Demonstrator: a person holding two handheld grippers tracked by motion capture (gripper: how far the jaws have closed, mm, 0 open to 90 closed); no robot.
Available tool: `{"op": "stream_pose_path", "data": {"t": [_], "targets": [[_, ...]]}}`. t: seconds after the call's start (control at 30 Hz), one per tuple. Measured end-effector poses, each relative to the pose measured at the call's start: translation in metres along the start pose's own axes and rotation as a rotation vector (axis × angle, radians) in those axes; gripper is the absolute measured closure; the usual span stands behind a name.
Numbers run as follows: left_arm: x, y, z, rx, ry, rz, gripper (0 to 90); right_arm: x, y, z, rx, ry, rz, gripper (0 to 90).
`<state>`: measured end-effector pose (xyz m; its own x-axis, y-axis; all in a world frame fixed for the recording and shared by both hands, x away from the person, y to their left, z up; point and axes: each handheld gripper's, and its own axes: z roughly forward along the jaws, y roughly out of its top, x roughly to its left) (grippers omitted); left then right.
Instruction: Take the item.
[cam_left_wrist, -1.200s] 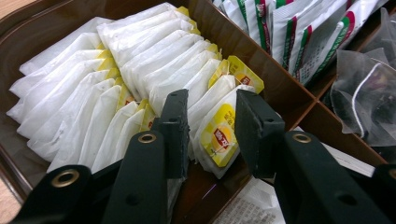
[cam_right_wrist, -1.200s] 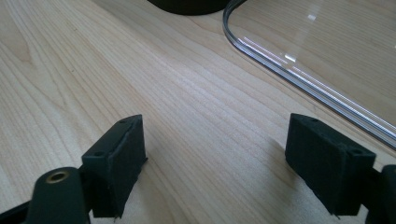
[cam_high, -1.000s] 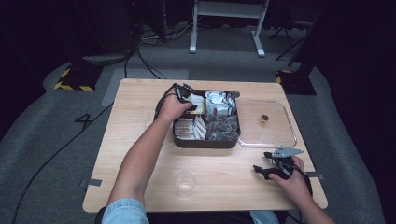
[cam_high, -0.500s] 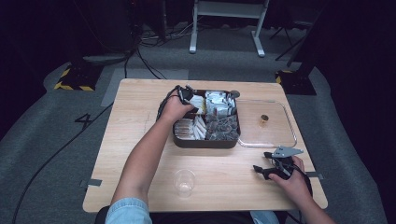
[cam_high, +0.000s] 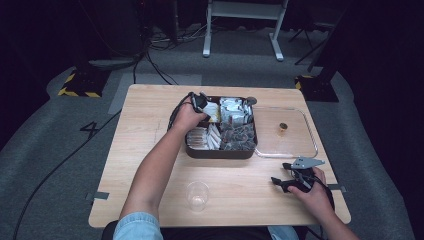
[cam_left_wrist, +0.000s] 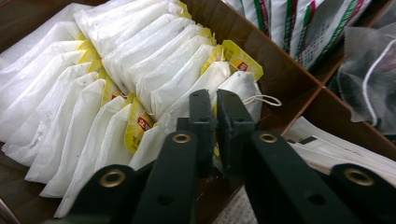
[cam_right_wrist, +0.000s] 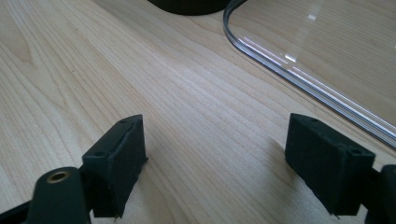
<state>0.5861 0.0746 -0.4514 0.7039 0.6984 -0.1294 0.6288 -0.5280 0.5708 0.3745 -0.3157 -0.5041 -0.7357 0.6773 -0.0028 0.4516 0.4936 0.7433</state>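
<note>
Tea bag (cam_left_wrist: 236, 83): white paper sachet with a yellow tag, last in the row of tea bags (cam_left_wrist: 93, 93), standing on edge in the back-left compartment of the box (cam_high: 220, 154). It sits right against the brown divider of that compartment.

Left gripper (cam_left_wrist: 219, 100) is down in that same compartment. Its jaws have just been closing and are now clenched on the top edge of the tea bag, with yellow tag paper showing between the pads. Only thin paper is caught, and how deep the bite goes can't be read. In the high view the left gripper (cam_high: 200, 100) is over the box's back-left corner.

Step in hand, as I read it: pull one bag out of the row.
- Lift straight up out of the compartment, not sideways. The neighbours press tight and would drag along.
- Keep the squeeze on, since thin paper slips easily.
- Watch the string loop on the divider side, which may snag.
- Check that just one bag comes up, because the next one touches it.
- Likely target is the glass cup (cam_high: 197, 195), in front of the box near the table (cam_high: 150, 125) edge. Clear the box's front wall first.

Right gripper (cam_right_wrist: 215, 158) is released, pads wide apart with nothing between them. It rests on bare wood front-right of the box, just beside the clear lid (cam_high: 300, 150), which lies flat touching the box's right side.
</note>
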Motion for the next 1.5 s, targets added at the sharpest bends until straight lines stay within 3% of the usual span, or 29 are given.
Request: {"op": "stream_pose_path", "data": {"t": [0.13,0.3,0.87,1.2,1.5], "targets": [[-0.002,0.001,-0.005,-0.018,-0.02,0.012,89.9,0.0,0.0,0.0,0.0,0.0,0.0,20.4],[-0.006,0.003,-0.015,-0.03,-0.017,0.062,90.0,0.0,0.0,0.0,0.0,0.0,0.0,20.4],[-0.023,0.007,-0.06,-0.134,-0.019,0.11,90.0,0.0,0.0,0.0,0.0,0.0,0.0,20.4],[-0.038,-0.001,-0.09,-0.186,-0.048,0.129,90.0,0.0,0.0,0.0,0.0,0.0,0.0,20.4],[-0.062,-0.015,-0.116,-0.228,-0.08,0.163,90.0,0.0,0.0,0.0,0.0,0.0,0.0,20.4]]}}
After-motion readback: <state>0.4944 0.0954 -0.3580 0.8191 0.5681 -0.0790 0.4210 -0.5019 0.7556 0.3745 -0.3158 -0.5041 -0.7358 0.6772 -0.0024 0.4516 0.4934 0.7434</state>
